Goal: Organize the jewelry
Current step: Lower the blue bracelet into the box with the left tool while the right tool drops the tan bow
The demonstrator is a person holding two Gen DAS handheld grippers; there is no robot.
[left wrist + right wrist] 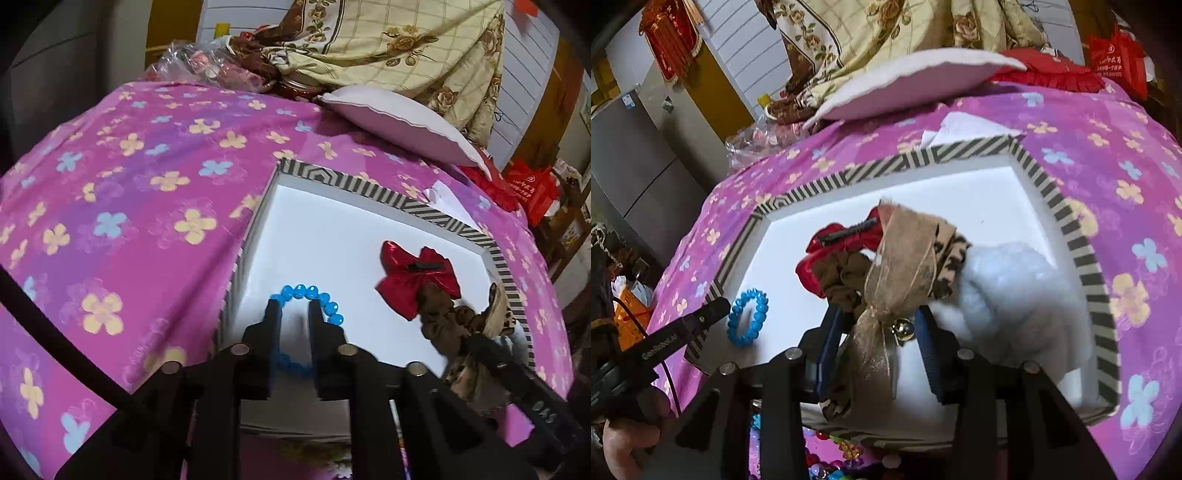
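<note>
Blue bead bracelet (748, 317): flat on the white floor of the striped box (1086, 266), left corner.
Left gripper (295, 314): clenched, tip at the bracelet's edge.
Right gripper (879, 332): released, its 2 fingers either side of a tan ribbon bow (905, 251).
Red bow (846, 236): behind the tan one.
Box: on pink flowered bedspread (129, 184).

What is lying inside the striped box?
Inside the striped box: a blue bead bracelet, a red bow, a brown scrunchie, a beige ribbon bow, something pale and fluffy. Anything beneath them stays hidden.
</note>
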